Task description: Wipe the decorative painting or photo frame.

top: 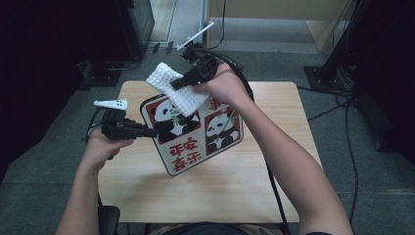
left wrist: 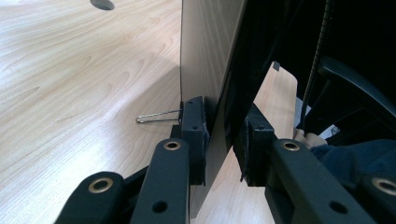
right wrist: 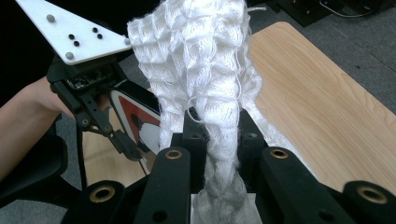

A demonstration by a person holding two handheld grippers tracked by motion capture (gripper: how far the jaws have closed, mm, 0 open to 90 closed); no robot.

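The left gripper [top: 149,131] pinches the left edge of the panda board [top: 195,134], holding it tilted above the table [top: 274,161]; the right gripper [top: 177,84] is clamped on a white cloth [top: 173,88] that lies on the board's upper corner. Hard wiping could twist the board out of that thin edge grip, or the bunched cloth could slip loose.

Both forearms are bare, and each hand-held gripper, left [top: 147,131] and right [top: 177,84], is matt black with brass-ringed pivot holes along its arms, a pale three-cornered plate with small screws on top, and a black trailing cable.
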